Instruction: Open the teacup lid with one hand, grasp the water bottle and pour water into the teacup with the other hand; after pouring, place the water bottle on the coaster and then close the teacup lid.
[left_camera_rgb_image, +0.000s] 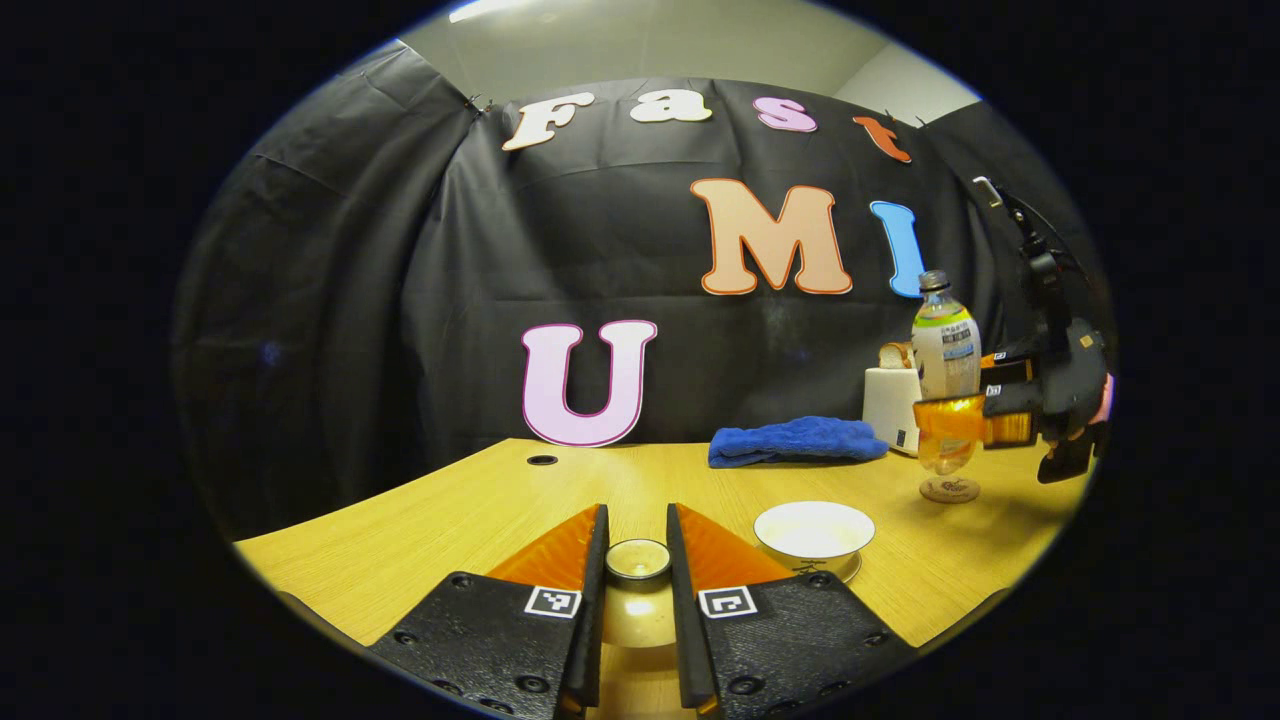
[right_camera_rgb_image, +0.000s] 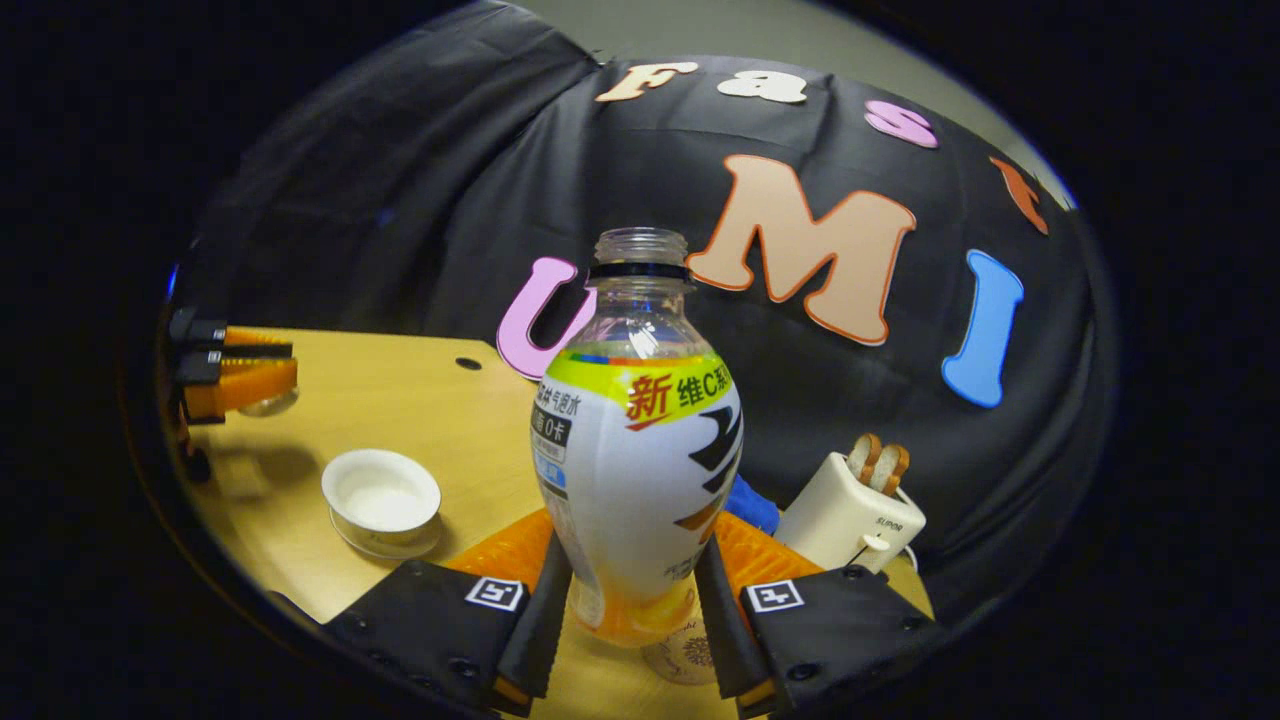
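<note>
The left gripper (left_camera_rgb_image: 637, 560) pinches the teacup lid (left_camera_rgb_image: 638, 562) by its knob and holds it above the near edge of the wooden table (left_camera_rgb_image: 420, 520), clear of the cup so nothing blocks the pour. Just beyond it stands the open white teacup (left_camera_rgb_image: 813, 532) on its saucer. Farther toward the table's right side, the right gripper (right_camera_rgb_image: 633, 590) is clamped on the lower body of the uncapped water bottle (right_camera_rgb_image: 637, 450), upright, apparently just above the coaster (left_camera_rgb_image: 949, 489), though contact is hard to judge. Behind, a blue cloth (left_camera_rgb_image: 795, 440) and a toaster (right_camera_rgb_image: 850, 515) with bread sit near the far edge.
</note>
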